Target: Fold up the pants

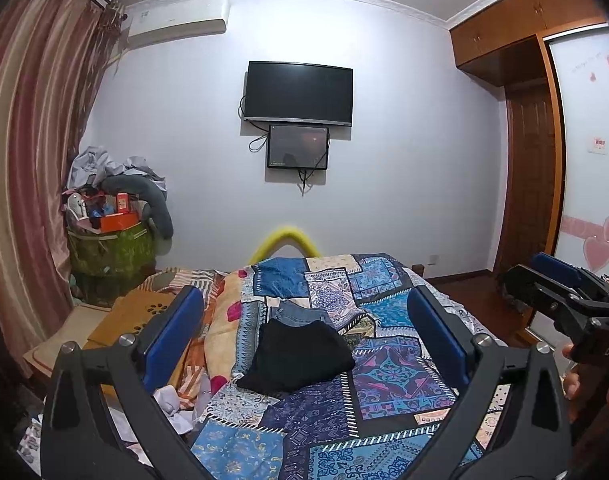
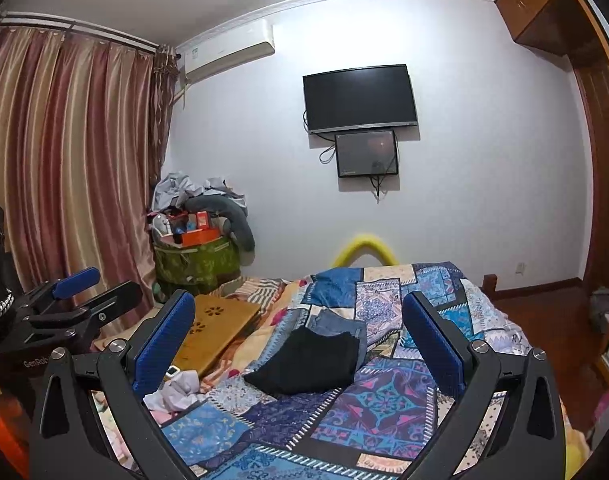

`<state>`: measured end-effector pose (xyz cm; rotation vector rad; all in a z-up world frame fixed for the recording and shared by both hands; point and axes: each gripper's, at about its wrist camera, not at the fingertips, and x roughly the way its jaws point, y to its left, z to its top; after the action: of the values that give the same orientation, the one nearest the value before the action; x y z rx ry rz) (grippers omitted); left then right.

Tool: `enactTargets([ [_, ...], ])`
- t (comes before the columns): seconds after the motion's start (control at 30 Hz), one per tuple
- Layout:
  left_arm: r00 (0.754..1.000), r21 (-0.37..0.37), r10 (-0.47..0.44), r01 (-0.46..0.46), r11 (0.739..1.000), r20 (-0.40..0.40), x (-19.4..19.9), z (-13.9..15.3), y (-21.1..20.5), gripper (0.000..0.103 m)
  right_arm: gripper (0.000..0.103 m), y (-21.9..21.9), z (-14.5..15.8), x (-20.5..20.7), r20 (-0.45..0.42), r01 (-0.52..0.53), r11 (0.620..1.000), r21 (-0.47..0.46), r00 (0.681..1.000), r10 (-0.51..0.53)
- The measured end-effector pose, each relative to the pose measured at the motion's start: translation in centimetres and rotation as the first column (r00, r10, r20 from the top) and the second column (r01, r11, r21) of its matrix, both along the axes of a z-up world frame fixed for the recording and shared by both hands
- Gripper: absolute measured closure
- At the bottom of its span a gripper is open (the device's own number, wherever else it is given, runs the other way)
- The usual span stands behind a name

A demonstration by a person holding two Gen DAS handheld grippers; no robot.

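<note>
- Far left of the black pants: striped curtain (image 2: 64,152) hanging from ceiling to floor, with a green bag (image 2: 196,264) heaped with boxes and grey cloth in the corner beside it.
- Left of the black pants: wooden lap tray (image 2: 212,332) lying on the bed, crumpled white cloth (image 2: 176,394) nearer the camera.
- Left hand-held gripper (image 1: 304,336), held above the near part of the bed: blue-padded fingers (image 1: 172,332) spread wide, empty, framing the black pants without touching them.
- Centre: black pants (image 1: 300,356) folded into a compact bundle, resting on the patchwork bedspread (image 1: 384,392); also seen from the right wrist view (image 2: 312,364).
- Just behind the black pants, partly under them: folded blue jeans (image 2: 336,324).
- Above the black pants, on the white wall: television (image 1: 298,94) with a smaller screen (image 1: 298,146) mounted under it; air conditioner (image 1: 176,20) up and to the left.
- Beyond the black pants, at the bed's foot: yellow curved tube (image 1: 284,240).
- Right hand-held gripper (image 2: 300,340): fingers (image 2: 436,344) likewise apart, holding nothing, hovering on the near side of the black pants.
- Right of the black pants: wooden wardrobe (image 1: 520,32) and door past the bed edge; fingertips of a person's hand (image 1: 572,380) on the right hand-held gripper's handle.
</note>
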<state>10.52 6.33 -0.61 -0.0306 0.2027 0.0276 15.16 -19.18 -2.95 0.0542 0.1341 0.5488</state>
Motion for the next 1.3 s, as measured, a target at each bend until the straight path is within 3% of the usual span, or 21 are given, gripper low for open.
enactTargets([
  [1.3,0.999,-0.026,-0.022,0.021,0.999,-0.025,0.49,-0.26,-0.04,0.000,0.000,0.16,-0.01,0.13,0.003,0.010,1.000,-0.023,1.000,-0.010],
])
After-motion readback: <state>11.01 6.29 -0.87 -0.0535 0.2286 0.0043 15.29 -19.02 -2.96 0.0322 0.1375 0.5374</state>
